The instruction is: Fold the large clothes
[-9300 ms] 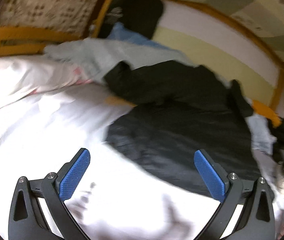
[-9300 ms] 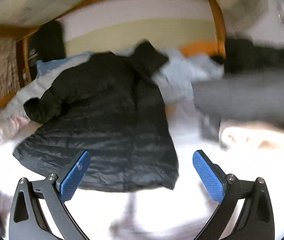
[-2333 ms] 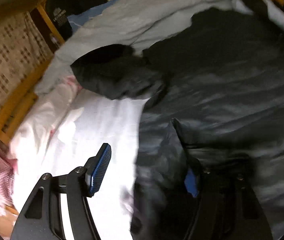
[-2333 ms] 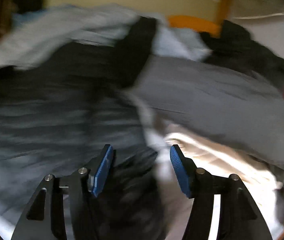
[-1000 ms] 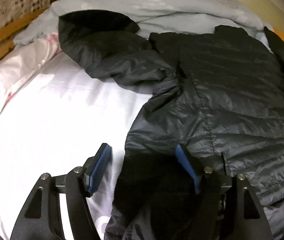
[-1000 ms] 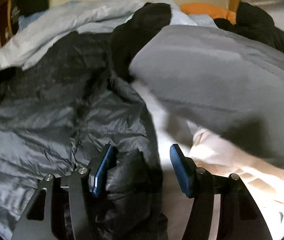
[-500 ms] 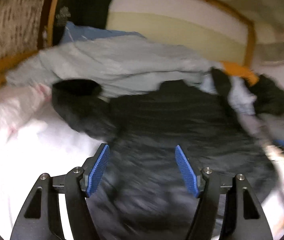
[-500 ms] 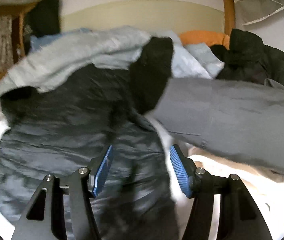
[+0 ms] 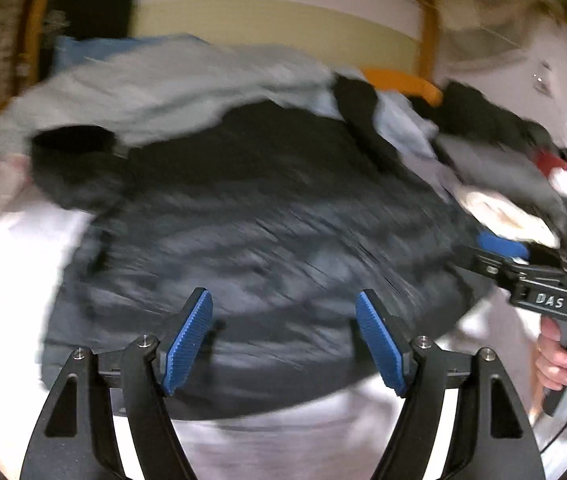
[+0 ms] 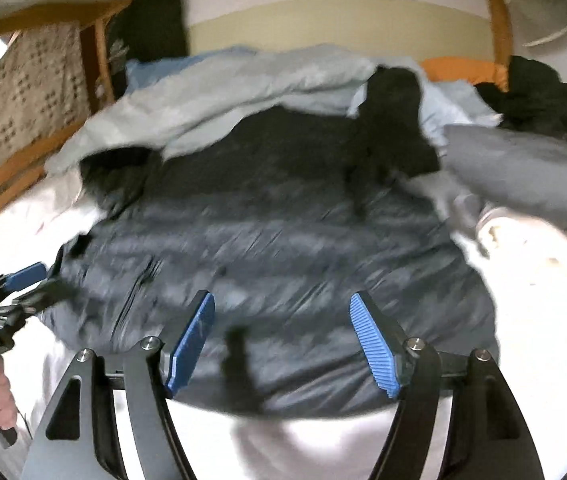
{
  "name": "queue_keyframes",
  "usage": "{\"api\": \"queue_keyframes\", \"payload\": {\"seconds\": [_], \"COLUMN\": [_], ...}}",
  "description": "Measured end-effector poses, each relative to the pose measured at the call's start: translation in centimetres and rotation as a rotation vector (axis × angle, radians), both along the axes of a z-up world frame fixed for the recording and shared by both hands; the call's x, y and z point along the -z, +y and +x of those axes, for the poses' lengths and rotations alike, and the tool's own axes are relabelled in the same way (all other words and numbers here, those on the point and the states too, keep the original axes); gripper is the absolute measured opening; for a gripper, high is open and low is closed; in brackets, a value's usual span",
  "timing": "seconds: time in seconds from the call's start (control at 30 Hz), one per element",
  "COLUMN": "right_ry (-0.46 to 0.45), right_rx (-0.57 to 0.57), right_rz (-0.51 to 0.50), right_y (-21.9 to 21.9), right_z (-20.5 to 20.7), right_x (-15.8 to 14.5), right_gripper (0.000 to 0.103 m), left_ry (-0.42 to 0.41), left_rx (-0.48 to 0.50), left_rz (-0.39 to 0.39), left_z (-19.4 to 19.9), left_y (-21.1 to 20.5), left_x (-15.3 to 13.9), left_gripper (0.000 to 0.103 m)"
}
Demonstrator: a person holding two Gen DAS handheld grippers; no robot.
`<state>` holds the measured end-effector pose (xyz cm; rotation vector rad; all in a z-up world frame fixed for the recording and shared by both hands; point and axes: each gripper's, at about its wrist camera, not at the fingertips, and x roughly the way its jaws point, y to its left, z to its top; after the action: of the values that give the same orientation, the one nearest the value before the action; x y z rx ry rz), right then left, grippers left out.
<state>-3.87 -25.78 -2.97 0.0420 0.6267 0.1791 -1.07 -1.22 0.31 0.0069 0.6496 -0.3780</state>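
A black quilted puffer jacket (image 9: 267, 240) lies spread on the white bed sheet (image 9: 11, 280), with one sleeve bunched at the left. My left gripper (image 9: 283, 340) hovers over the jacket's near hem; its jaws are opening and nothing is between them. In the right wrist view the same jacket (image 10: 283, 240) fills the middle. My right gripper (image 10: 281, 344) hangs over its near edge, jaws opening and empty. A hand (image 9: 555, 352) holding the right gripper shows at the right edge of the left view. The picture is blurred.
A pale grey-blue cover (image 10: 223, 92) lies behind the jacket. A grey garment (image 10: 523, 176) and a cream cloth (image 10: 523, 240) lie at the right. Dark clothes (image 10: 543, 92) are piled by the orange wooden bed frame (image 10: 463, 68).
A second ago jacket fabric sat between both pairs of jaws. Both grippers have since pulled back and up from the jacket, with their jaws wider and empty.
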Motion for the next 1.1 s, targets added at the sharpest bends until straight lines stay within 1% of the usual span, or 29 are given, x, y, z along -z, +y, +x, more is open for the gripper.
{"api": "queue_keyframes", "payload": {"seconds": [0.07,0.1,0.13,0.17,0.23,0.27,0.33,0.43,0.47,0.5,0.57,0.63,0.7,0.8,0.93,1.0,1.1], "right_ry": [-0.008,-0.005,0.021,0.053,0.064,0.052,0.038,0.072,0.082,0.11,0.148,0.161,0.157,0.138,0.07,0.056,0.041], "right_rx": [-0.052,-0.07,-0.116,-0.155,-0.172,-0.158,-0.093,-0.012,-0.004,0.007,0.008,0.009,0.009,0.011,0.006,0.005,0.003], "right_rz": [-0.043,-0.053,-0.06,-0.067,-0.103,-0.125,-0.178,-0.201,-0.2,-0.194,-0.162,-0.147,-0.161,-0.153,-0.138,-0.151,-0.135], "right_y": [1.5,1.8,2.6,3.1,4.1,4.3,4.5,3.5,3.2,2.7,2.0,1.5,1.6,1.4,1.1,1.0,0.7], "right_z": [-0.7,-0.9,-0.9,-0.8,-0.8,-0.7,-0.1,1.8,2.3,3.1,4.0,4.4,4.4,3.9,2.7,2.3,1.4], "right_x": [0.6,0.9,1.5,2.0,2.7,2.9,3.2,4.2,4.5,5.1,5.9,6.4,6.5,6.2,4.5,3.9,2.9], "right_gripper": [0.075,0.08,0.083,0.083,0.083,0.083,0.083,0.083,0.083,0.084,0.084,0.085,0.085,0.086,0.086,0.086,0.086], "left_ry": [0.009,0.009,0.013,0.022,0.048,0.056,0.055,0.056,0.069,0.083,0.092,0.095,0.102,0.088,0.001,-0.047,-0.07], "left_rx": [0.028,0.036,0.037,0.038,0.027,0.012,-0.017,-0.046,-0.051,-0.062,-0.071,-0.063,-0.03,-0.032,-0.077,-0.086,-0.068], "left_rz": [0.024,0.037,0.052,0.053,0.038,0.03,0.038,0.055,0.054,0.063,0.087,0.119,0.12,0.093,0.053,0.065,0.069], "left_z": [0.0,-0.1,0.1,0.3,1.2,1.7,2.6,3.6,3.9,4.0,4.0,4.0,3.9,3.5,2.1,1.1,-0.3], "left_y": [-1.0,-1.4,-1.8,-2.1,-2.1,-1.9,-1.7,-1.3,-1.2,-1.2,-1.4,-1.9,-2.2,-1.7,-0.4,-0.1,0.3], "left_x": [0.9,1.1,1.3,1.6,2.2,2.5,2.9,3.7,3.9,4.2,4.4,4.7,4.8,4.5,3.0,1.8,0.3], "left_gripper": [0.073,0.073,0.073,0.073,0.073,0.073,0.073,0.073,0.073,0.073,0.073,0.073,0.074,0.074,0.074,0.074,0.074]}}
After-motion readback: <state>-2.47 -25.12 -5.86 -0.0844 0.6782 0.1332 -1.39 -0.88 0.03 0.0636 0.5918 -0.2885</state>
